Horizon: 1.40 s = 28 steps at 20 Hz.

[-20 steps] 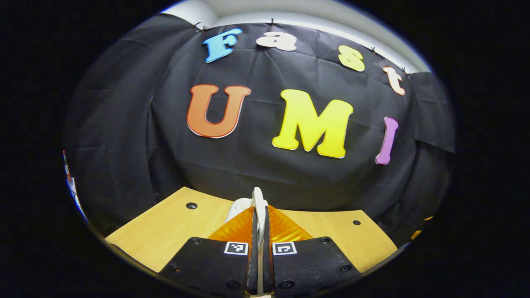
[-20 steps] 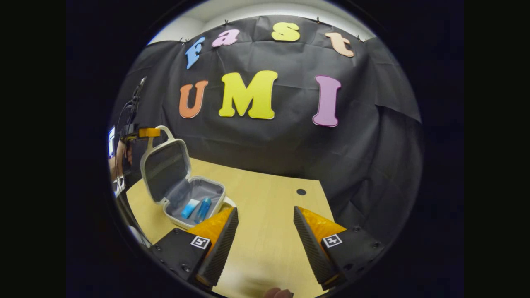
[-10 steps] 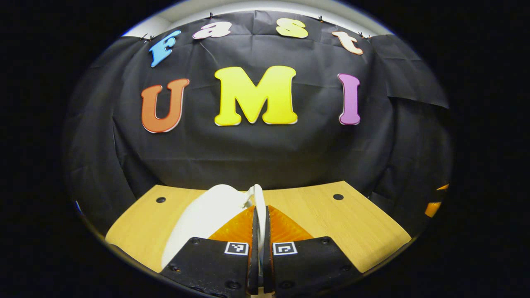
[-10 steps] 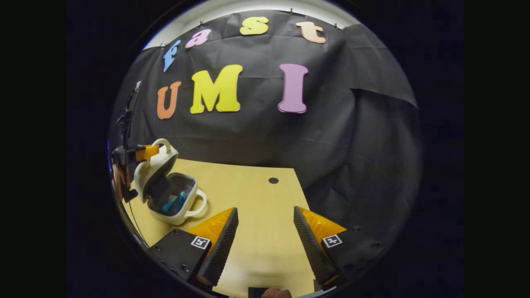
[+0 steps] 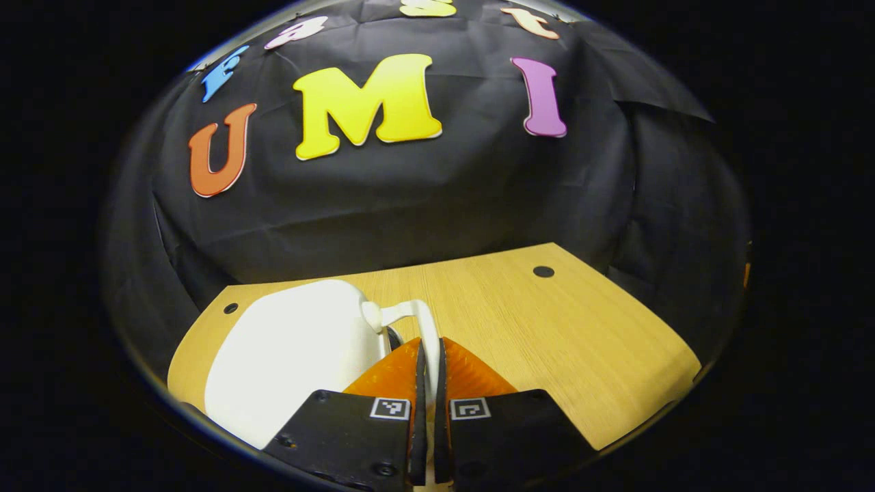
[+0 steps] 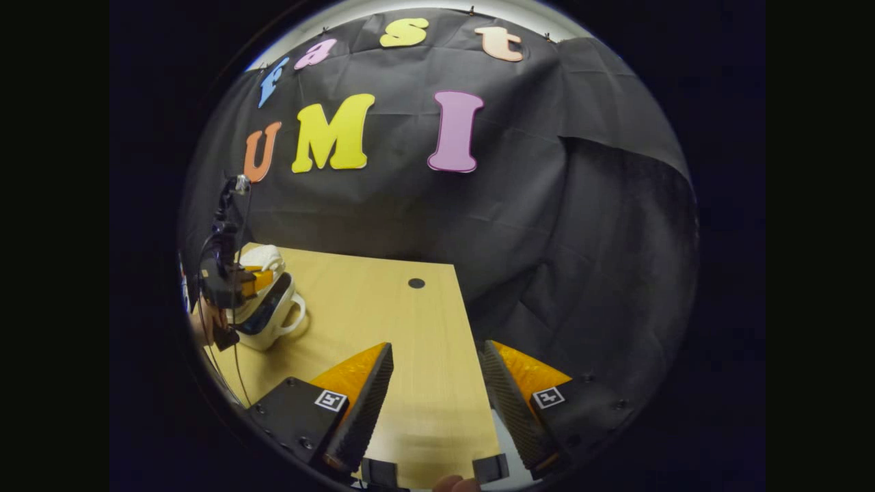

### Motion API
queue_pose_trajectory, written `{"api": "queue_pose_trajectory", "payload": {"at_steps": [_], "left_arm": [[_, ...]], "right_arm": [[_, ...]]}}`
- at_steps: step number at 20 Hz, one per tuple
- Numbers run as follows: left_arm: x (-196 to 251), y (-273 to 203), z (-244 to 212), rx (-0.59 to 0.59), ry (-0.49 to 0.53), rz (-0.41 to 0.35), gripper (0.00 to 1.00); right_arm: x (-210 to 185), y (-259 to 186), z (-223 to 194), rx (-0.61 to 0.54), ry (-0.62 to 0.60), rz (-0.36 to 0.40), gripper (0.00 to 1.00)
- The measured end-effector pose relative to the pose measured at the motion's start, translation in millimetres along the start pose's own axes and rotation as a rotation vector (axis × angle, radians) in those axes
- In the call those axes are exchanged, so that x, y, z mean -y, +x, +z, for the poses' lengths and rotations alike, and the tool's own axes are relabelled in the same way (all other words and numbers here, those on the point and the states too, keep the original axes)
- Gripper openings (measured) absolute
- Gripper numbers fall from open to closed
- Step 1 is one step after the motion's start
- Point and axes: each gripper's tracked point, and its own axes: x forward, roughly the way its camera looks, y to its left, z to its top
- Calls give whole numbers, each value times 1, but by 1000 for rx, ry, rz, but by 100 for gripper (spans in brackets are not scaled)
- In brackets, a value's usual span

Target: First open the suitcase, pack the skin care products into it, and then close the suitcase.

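Observation:
The small white suitcase [image 5: 294, 352] lies on the wooden table [image 5: 547, 335], its lid lowered almost onto the base. My left gripper [image 5: 429, 347] is shut on the lid's white handle [image 5: 418, 316], which runs up between the fingers. In the right gripper view the suitcase [image 6: 272, 316] sits far left with a narrow dark gap under the lid, and the left gripper [image 6: 251, 281] clamps the top handle. The skin care products are hidden inside. My right gripper [image 6: 436, 355] hangs open over the table's near edge, well to the right of the case, holding nothing.
The table [image 6: 383, 321] has round holes [image 6: 416, 283] near its back corners [image 5: 543, 271]. A person's hand [image 6: 204, 326] holds the left gripper, with cables rising above it. The black cloth wall stands close behind the table.
The left gripper has swung the lid down from upright to nearly shut, hiding the blue products. The right gripper stayed open and turned a little away to the right.

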Motion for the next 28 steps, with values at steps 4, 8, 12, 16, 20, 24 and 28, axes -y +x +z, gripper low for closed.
{"api": "queue_pose_trajectory", "payload": {"at_steps": [4,8,12,16,20,24,28], "left_arm": [[1,16,-8,-48,-7,8,7],[4,24,-18,-97,-23,13,8],[8,27,-24,-128,-47,24,9],[21,27,-33,-181,-109,-37,25],[23,7,-23,-169,-135,-55,56],[10,-40,18,-84,-160,-54,88],[-35,-98,100,148,-215,26,90]], "right_arm": [[7,6,-3,-15,7,6,78],[3,11,-2,-18,-4,28,80],[-1,18,2,-14,-8,49,78],[-12,25,9,-6,8,79,80],[-40,32,25,28,-1,138,78],[-86,38,63,97,-7,216,80],[-135,24,112,209,-11,280,80]]}}
